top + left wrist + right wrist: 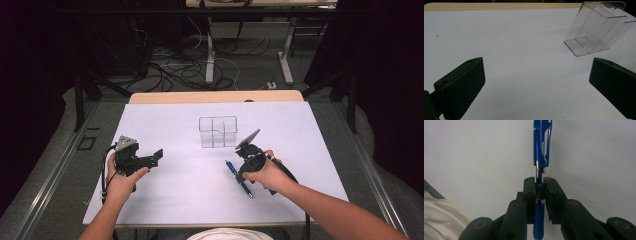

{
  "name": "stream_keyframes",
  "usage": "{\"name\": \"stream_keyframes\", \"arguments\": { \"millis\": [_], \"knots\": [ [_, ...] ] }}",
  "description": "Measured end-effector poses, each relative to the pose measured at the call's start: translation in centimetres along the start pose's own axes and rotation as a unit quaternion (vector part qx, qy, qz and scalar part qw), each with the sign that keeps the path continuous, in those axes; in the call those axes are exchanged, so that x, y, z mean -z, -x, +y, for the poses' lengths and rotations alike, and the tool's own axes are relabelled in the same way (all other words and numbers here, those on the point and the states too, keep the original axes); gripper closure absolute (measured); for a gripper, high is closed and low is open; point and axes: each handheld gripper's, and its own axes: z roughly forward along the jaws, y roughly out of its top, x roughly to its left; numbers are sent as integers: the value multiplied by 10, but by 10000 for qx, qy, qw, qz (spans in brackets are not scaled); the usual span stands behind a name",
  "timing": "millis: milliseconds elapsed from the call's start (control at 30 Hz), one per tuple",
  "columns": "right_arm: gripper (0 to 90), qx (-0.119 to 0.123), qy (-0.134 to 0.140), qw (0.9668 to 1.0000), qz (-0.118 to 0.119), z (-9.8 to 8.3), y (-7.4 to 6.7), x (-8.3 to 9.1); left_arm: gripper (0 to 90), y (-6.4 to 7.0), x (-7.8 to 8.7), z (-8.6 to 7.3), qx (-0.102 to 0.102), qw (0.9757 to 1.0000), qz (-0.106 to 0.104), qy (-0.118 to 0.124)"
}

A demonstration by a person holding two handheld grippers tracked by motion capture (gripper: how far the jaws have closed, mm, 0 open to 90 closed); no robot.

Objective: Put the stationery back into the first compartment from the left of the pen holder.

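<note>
Working at a white counter: my right gripper fingers are clamping a blue pen; my left gripper fingers are standing wide, empty; cables are trailing across the floor behind.

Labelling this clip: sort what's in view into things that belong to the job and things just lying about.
In the job:
- blue pen, clamped in the right gripper
- clear divided holder
- left gripper, open and holding nothing

Lying about:
- cables on the floor
- table legs beyond
</note>
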Motion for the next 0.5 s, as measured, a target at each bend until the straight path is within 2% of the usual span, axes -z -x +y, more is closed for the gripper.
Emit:
{"name": "stream_keyframes", "arguments": {
  "millis": [67,100,133,200,233,267,300,333,367,400,433,467,500],
  "knots": [
    [797,61,83,9999,-62,1,0,3,1,-1,1,0,-17,10000,11,-3],
    [797,114,229,9997,-49,0,0,4,1,-2,1,0,-16,10000,15,2],
    [797,197,492,9986,-31,0,-1,4,1,-2,1,0,0,10000,17,4],
    [797,364,581,9976,-130,0,-3,8,1,-2,1,0,11,10000,18,10],
    [797,488,606,9968,-196,0,-4,11,1,-2,1,0,10,10000,21,9],
    [797,583,850,9943,-271,-1,-6,11,1,-2,1,0,10,10000,19,10],
    [797,724,651,9943,-444,0,-9,17,1,-2,1,0,-1,10000,18,10],
    [797,883,591,9931,-502,0,-11,21,1,-2,1,0,0,10000,18,8],
    [797,876,1397,9856,-370,-3,-12,13,1,-2,1,0,4,10000,16,5],
    [797,1026,1514,9821,-443,-3,-13,15,1,-2,1,1,8,10000,16,0],
    [797,1174,876,9874,-591,-1,-16,27,2,-2,1,1,15,10000,15,0],
    [797,1332,1410,9794,-557,-3,-17,23,3,-3,2,1,19,10000,14,-2],
    [797,1454,1569,9751,-593,-4,-19,24,3,-3,2,2,27,10000,16,17]
  ]
}}
